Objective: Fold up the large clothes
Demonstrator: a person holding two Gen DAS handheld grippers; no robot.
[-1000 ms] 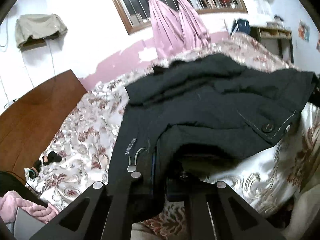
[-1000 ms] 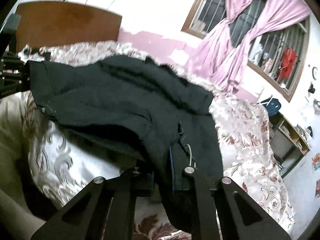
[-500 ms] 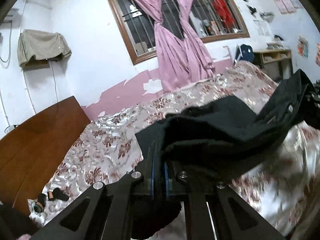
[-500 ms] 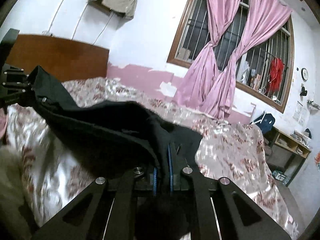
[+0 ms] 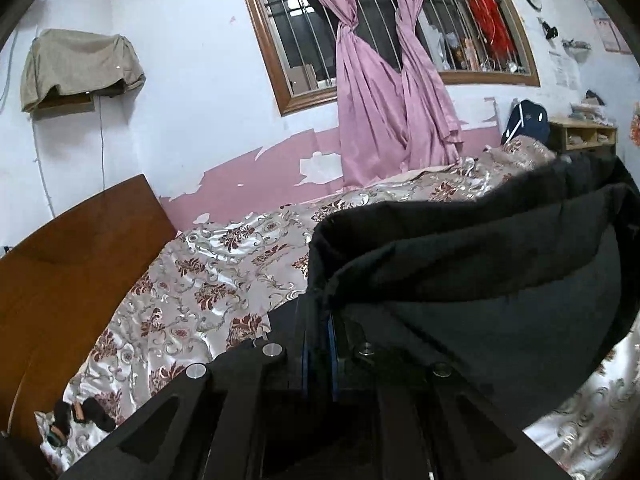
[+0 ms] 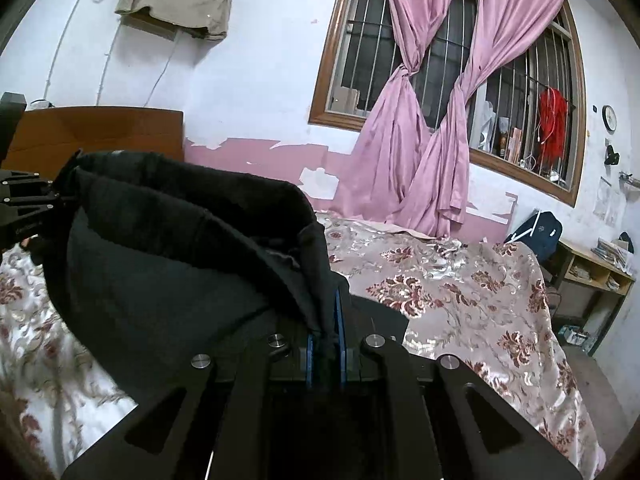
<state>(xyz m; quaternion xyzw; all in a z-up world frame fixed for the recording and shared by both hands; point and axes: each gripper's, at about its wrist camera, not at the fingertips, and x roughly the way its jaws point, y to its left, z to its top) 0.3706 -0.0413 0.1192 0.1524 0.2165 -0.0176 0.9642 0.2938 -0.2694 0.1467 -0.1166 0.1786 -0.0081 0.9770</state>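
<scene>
Here: one black jacket (image 5: 472, 280) held aloft, two tools pinching it: left tool (image 5: 319, 344), right tool (image 6: 325, 344).

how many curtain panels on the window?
2. Both pink curtains hang at the barred window, each twisted into a knot partway down: one to the left, one to the right, their lower ends meeting just above the bed. None seems hidden.

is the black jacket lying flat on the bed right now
No, the black jacket hangs lifted above the bed, pinched in the right tool.
</scene>
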